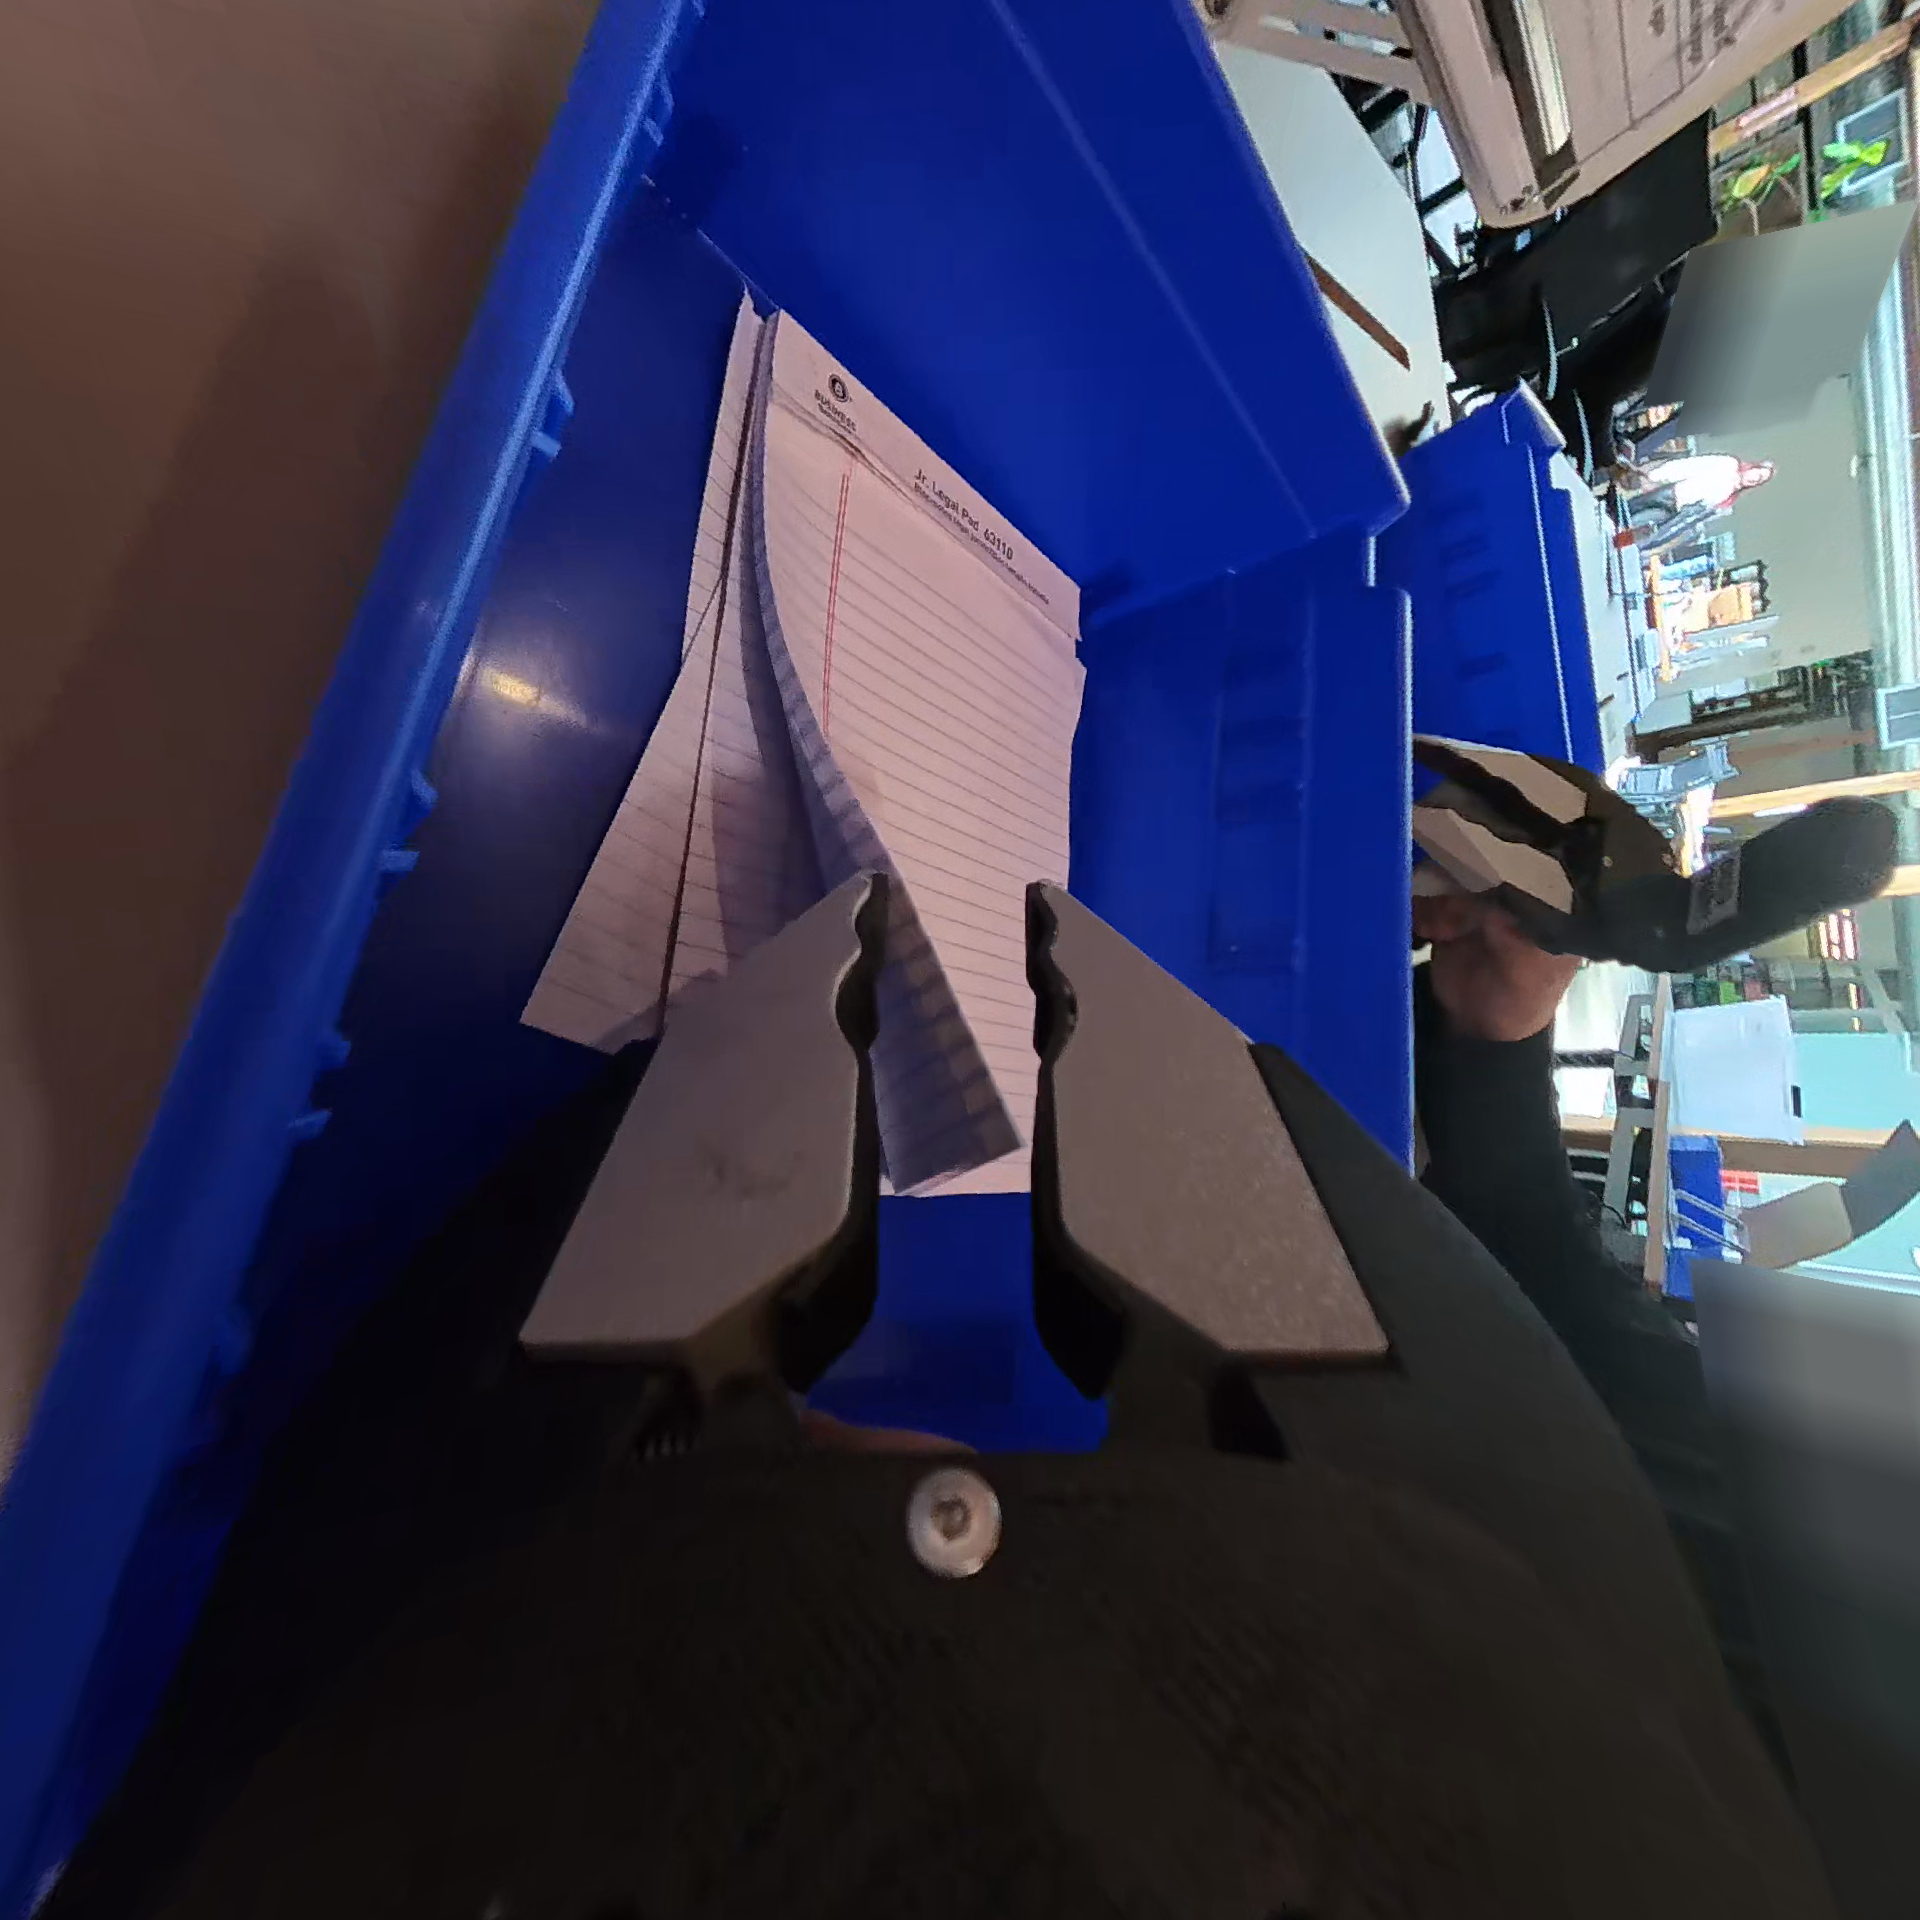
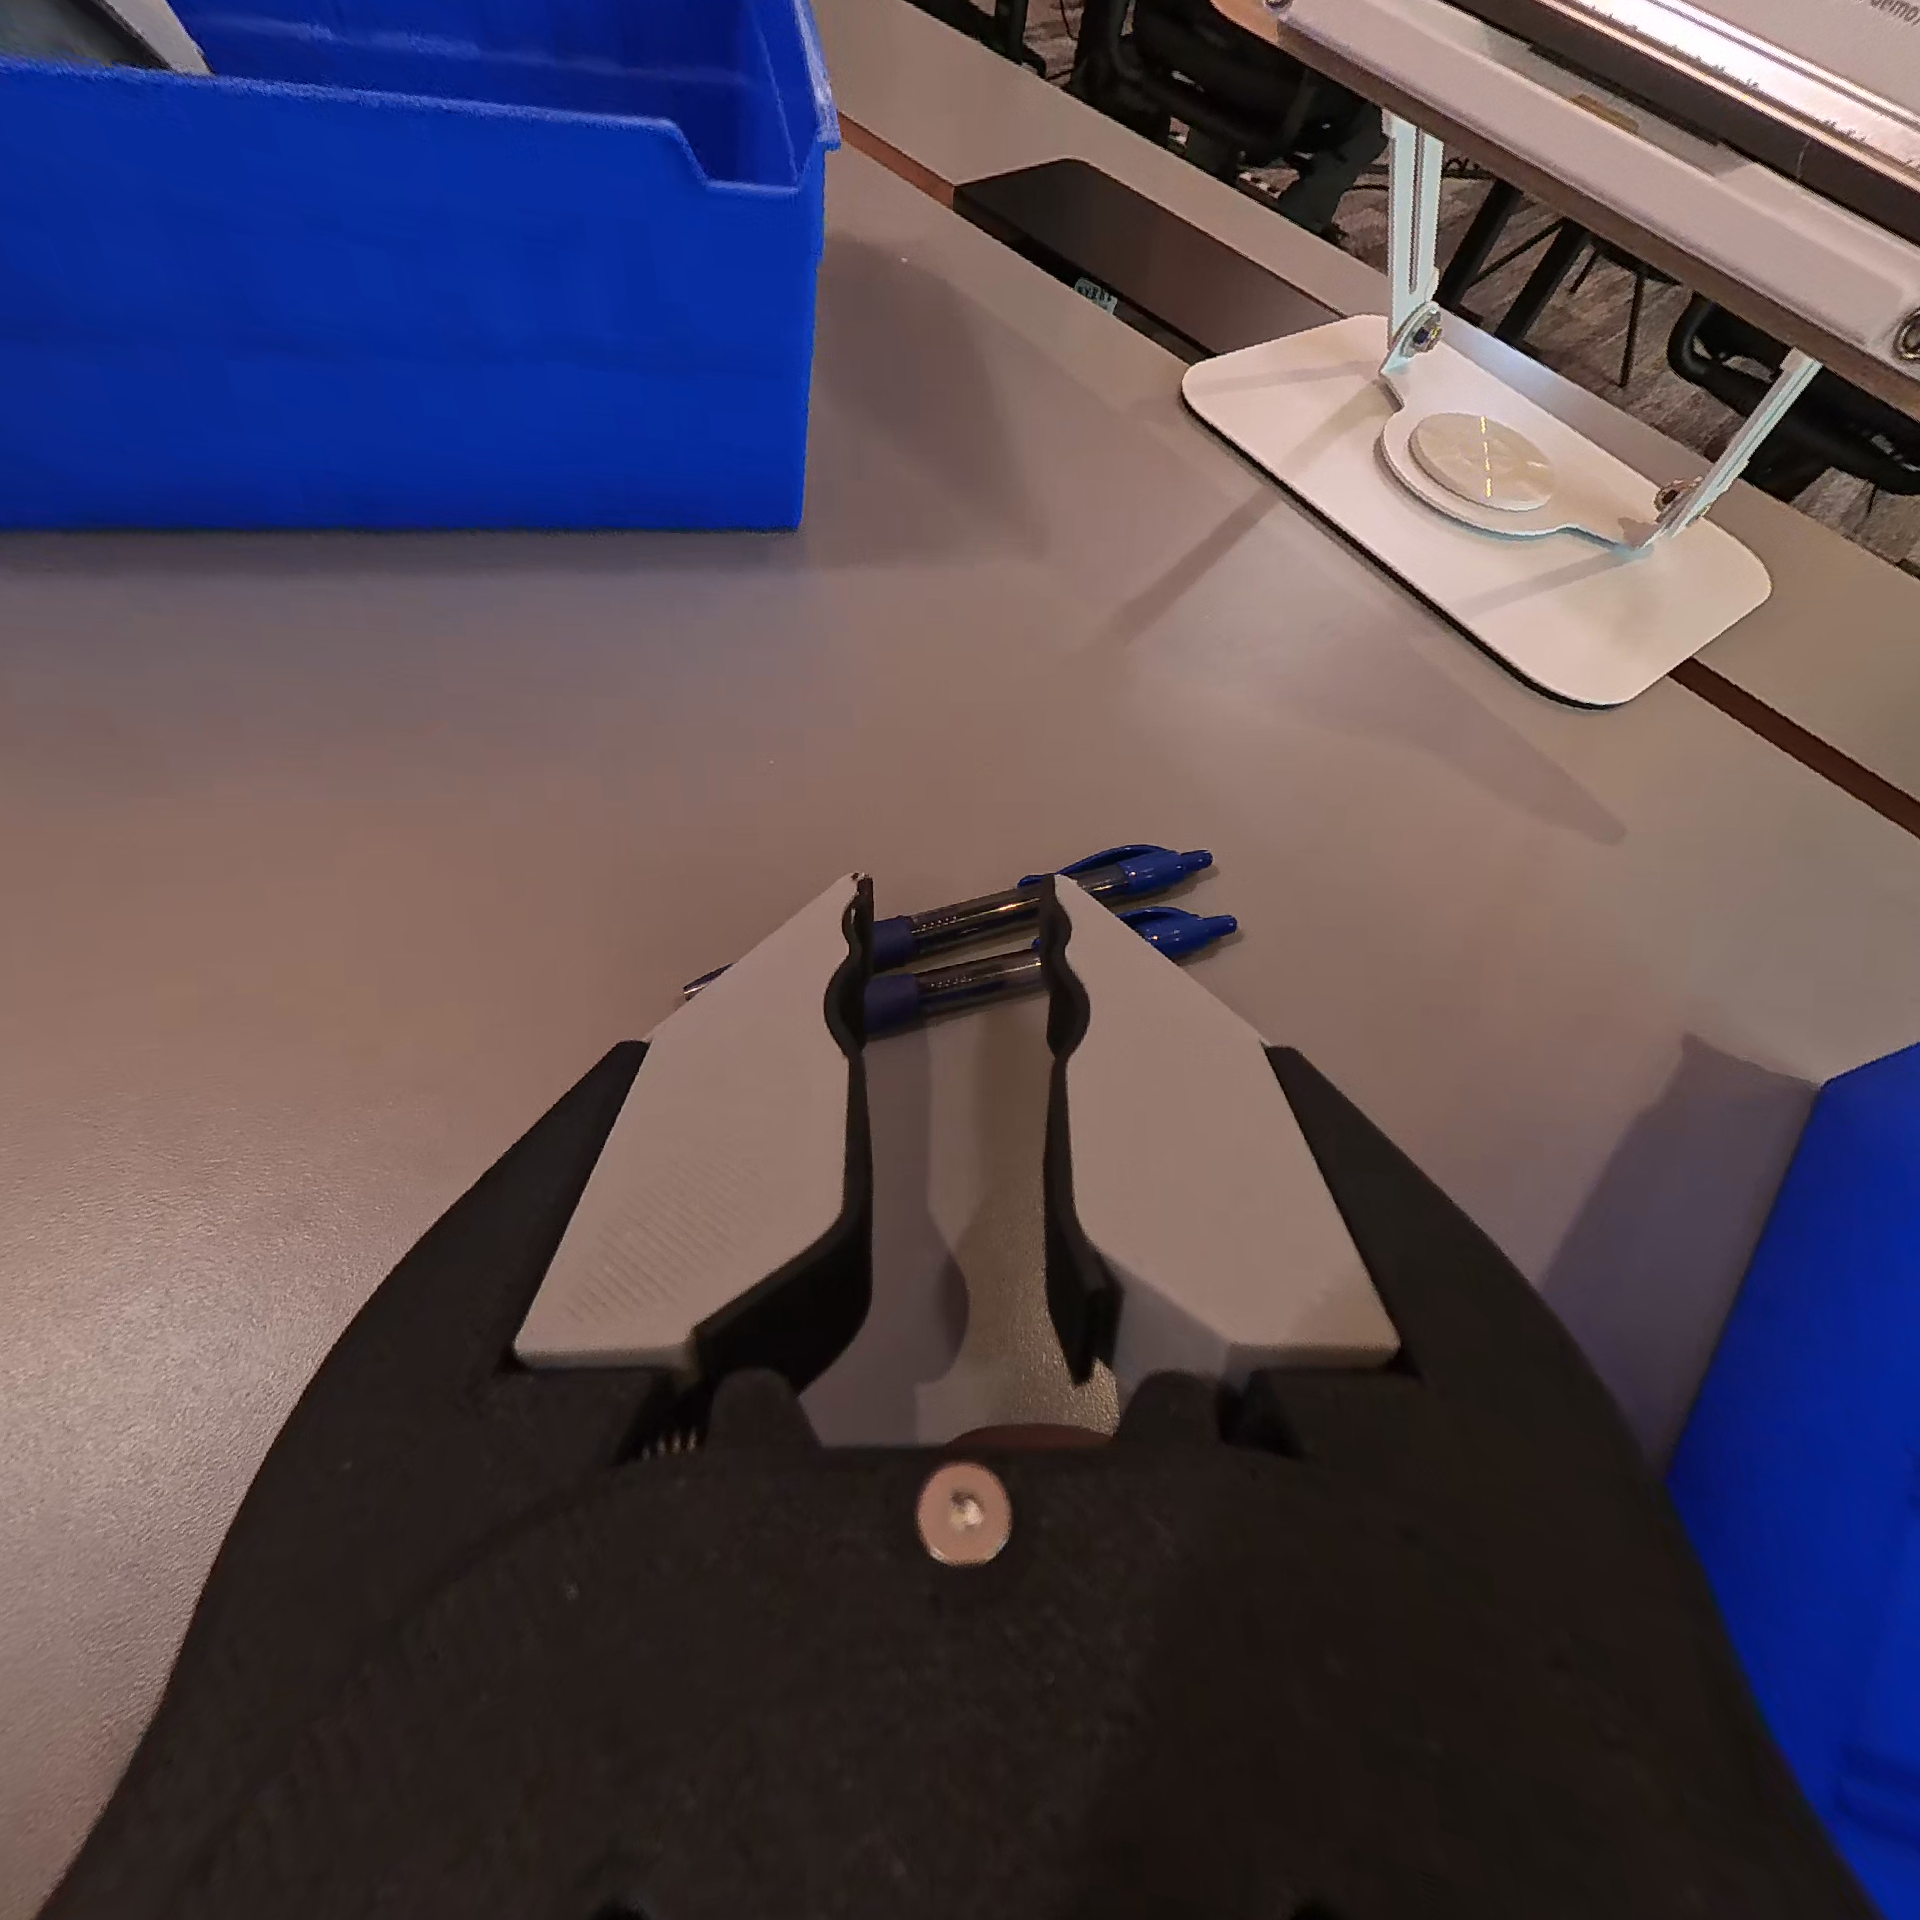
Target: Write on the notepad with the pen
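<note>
The left tool (image 1: 954, 902) is open, its two grey fingers (image 1: 748, 1122) spread with nothing between them, and it points into a blue bin (image 1: 935, 208). Just past the fingertips a lined notepad (image 1: 935, 707) lies on the bin floor, its printed header at the far end and a red margin line down one side. Several sheets are folded or fanned out to one side of the pad. Beyond the bin wall, a hand (image 1: 1486, 956) holds the other tool out in the open.

The right tool (image 2: 956, 894) is open too, holding nothing, tips low over the grey desk (image 2: 416, 831). Two blue pens (image 2: 966, 945) lie side by side on the desk, crossways right at the fingertips, showing through the gap between them; whether the fingers touch them I cannot tell. Farther off, to the left, stands a blue bin (image 2: 416, 343); to the right rests a white stand base (image 2: 1507, 540). Another blue object (image 2: 1829, 1351) sits at the right edge.
</note>
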A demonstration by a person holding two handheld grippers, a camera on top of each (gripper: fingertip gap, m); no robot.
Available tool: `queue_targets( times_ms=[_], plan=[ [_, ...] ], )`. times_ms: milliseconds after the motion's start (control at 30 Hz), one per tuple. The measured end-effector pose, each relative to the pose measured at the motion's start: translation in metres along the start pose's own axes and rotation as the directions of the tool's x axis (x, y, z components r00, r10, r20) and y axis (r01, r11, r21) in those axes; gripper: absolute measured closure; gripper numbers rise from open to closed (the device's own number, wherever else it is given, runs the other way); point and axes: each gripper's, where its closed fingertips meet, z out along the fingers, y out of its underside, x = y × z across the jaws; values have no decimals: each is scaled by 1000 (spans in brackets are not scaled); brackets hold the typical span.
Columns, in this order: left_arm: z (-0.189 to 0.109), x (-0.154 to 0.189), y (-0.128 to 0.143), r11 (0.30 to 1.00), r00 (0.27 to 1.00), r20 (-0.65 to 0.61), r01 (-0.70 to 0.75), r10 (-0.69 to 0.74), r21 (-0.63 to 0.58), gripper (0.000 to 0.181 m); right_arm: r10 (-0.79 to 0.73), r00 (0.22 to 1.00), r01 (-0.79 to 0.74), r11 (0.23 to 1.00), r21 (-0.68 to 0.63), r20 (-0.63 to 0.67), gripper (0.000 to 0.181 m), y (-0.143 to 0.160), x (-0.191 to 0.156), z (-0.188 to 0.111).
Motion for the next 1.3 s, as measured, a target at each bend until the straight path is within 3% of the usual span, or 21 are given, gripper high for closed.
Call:
queue_targets(
  times_ms=[67,133,167,200,333,633,767,867,900,1000,1100,1167,1300],
  plan=[
    [2,1,3,1000,1000,6,-14,15,-27,157,-1,1000,1,1000,1,0,153,0,0,0],
    [3,-21,12,994,983,170,-61,76,-95,147,-5,1000,5,1000,1,0,153,-1,-1,0],
    [3,-34,22,979,956,255,-99,143,-179,151,-6,1000,6,1000,1,0,153,-1,-1,0],
    [4,-39,30,965,940,293,-103,174,-243,143,-8,1000,8,1000,2,0,153,-1,-1,0],
    [4,-42,30,951,910,350,-123,223,-284,150,-16,1000,16,1000,4,-2,153,-2,-2,-1],
    [11,-18,33,968,971,184,-108,152,-228,132,-18,1000,18,1000,12,-2,153,-4,-2,-2],
    [10,-17,37,959,969,178,-126,174,-252,136,-19,1000,19,1000,12,-3,153,-4,-2,-2],
    [8,-16,38,956,970,166,-133,180,-260,151,-17,1000,17,1000,15,-4,153,-4,-1,-3],
    [8,-10,37,960,976,133,-136,173,-246,162,-17,1000,17,1000,16,-4,153,-5,-1,-3],
    [8,13,31,976,993,-3,-114,115,-185,162,-18,1000,18,1000,16,-4,153,-5,-2,-3],
    [11,-3,45,954,983,88,-132,161,-270,156,-20,1000,20,1000,12,-4,153,-4,-2,-2],
    [16,-3,57,939,987,78,-107,139,-328,146,-21,1000,21,1000,15,-5,153,-5,-2,-2],
    [22,3,62,925,986,50,-133,161,-357,147,-16,1000,16,1000,17,-5,153,-5,-1,-3]
  ],
)
